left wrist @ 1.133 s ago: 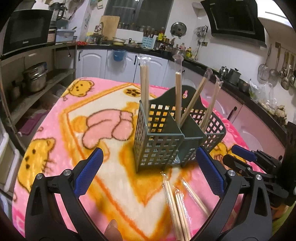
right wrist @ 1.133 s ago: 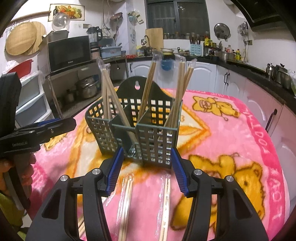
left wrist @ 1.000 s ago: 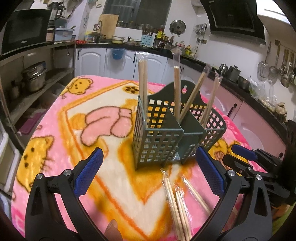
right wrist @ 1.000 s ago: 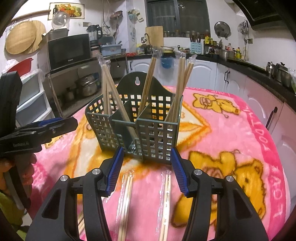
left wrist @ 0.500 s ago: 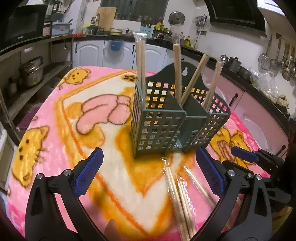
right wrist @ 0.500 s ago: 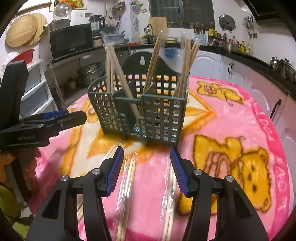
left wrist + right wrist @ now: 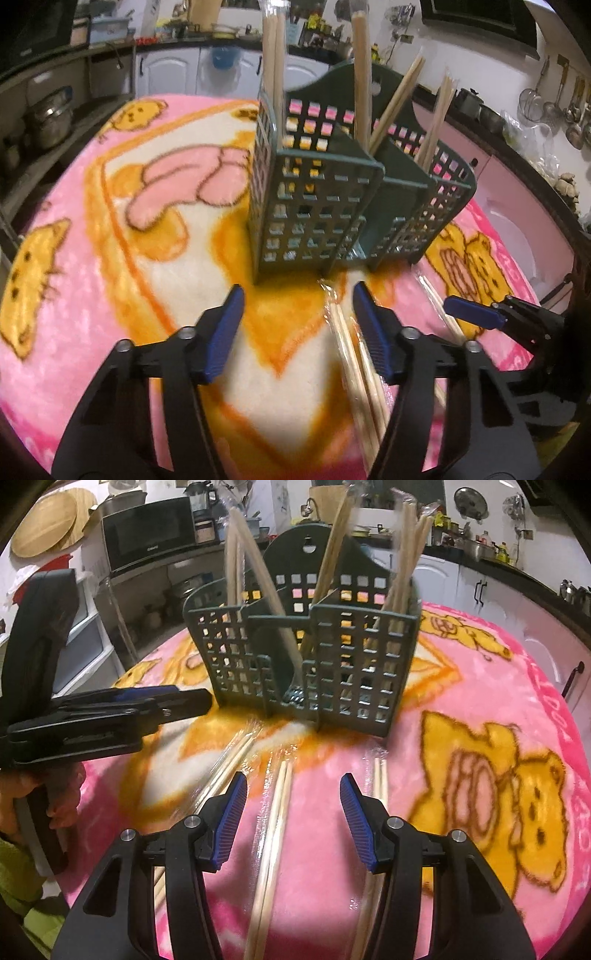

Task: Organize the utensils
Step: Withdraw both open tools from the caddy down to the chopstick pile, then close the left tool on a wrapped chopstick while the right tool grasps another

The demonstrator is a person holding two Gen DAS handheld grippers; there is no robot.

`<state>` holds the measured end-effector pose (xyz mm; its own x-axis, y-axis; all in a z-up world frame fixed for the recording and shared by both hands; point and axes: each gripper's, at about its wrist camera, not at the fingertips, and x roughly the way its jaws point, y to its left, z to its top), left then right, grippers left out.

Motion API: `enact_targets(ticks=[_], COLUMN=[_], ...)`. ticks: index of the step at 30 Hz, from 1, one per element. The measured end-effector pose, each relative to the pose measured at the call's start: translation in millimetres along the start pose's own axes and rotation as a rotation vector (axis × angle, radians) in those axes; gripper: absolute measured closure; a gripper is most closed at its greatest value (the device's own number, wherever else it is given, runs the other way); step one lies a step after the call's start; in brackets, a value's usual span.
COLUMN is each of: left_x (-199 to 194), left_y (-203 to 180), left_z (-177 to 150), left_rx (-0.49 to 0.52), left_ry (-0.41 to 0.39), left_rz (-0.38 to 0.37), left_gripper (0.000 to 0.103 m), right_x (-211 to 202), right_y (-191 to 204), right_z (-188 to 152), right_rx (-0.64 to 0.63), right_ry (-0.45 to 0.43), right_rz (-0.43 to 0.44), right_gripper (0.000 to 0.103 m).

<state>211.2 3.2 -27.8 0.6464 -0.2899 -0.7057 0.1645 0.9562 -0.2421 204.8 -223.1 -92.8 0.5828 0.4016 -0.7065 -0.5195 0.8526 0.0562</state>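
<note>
A pink cartoon blanket (image 7: 461, 709) covers the table (a microwave (image 7: 147, 531) sits on the shelf behind).

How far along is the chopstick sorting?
Partway. Done: several wrapped pairs already stand in the green caddy. In hand: nothing; the left hand-held gripper has just been closing but grips nothing, and the right hand-held gripper is open above the middle pair. Left: three wrapped pairs lie on the pink blanket.
</note>
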Motion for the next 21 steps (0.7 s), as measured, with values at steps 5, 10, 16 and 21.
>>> enact_targets(ticks=[5,10,16,21], left_x=[13,24,34,40], left_y=[1,1,0,-3], left_z=[-1,-2,-3,-1], left_rx=[-0.011,-0.024,-0.035,-0.031], left_ry=[0.044,0.087,0.120,0.128], left_rz=[-0.026,-0.044,-0.048,-0.044], left_gripper=[0.067,0.072,0.072,0.072], right_x=[11,24,37,44], right_y=[4,8,11,12], right_z=[-2,-2,1,7], right_rx=[-0.007,-0.010,-0.013,-0.012], right_ry=[0.037,0.070,0.092,0.096], right_rz=[0.006,0.007,0.003,-0.009], right_gripper=[0.060,0.066,0.068,0.069])
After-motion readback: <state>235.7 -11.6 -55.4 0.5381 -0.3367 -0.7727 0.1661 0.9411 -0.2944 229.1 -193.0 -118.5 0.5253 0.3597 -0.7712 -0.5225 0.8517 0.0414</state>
